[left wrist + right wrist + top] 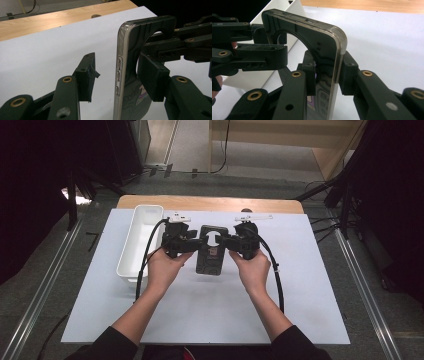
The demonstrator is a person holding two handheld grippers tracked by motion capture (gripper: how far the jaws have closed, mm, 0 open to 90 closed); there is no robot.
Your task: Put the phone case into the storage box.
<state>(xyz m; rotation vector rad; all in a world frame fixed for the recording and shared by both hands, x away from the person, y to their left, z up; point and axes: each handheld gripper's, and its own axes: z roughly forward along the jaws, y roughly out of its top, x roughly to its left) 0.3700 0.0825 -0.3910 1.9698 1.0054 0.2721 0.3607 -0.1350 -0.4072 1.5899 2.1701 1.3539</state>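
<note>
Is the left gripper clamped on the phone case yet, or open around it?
Open. In the left gripper view, one jaw of the left gripper stands apart from the phone case edge; the other sits at its back.

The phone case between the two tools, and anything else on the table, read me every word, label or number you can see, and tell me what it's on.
No text can be read.
Phone case: a purple and white printed patch low on its dark face, too blurred and cut off to read.
White tray: no markings to be seen.
White sheet: blank.
</note>
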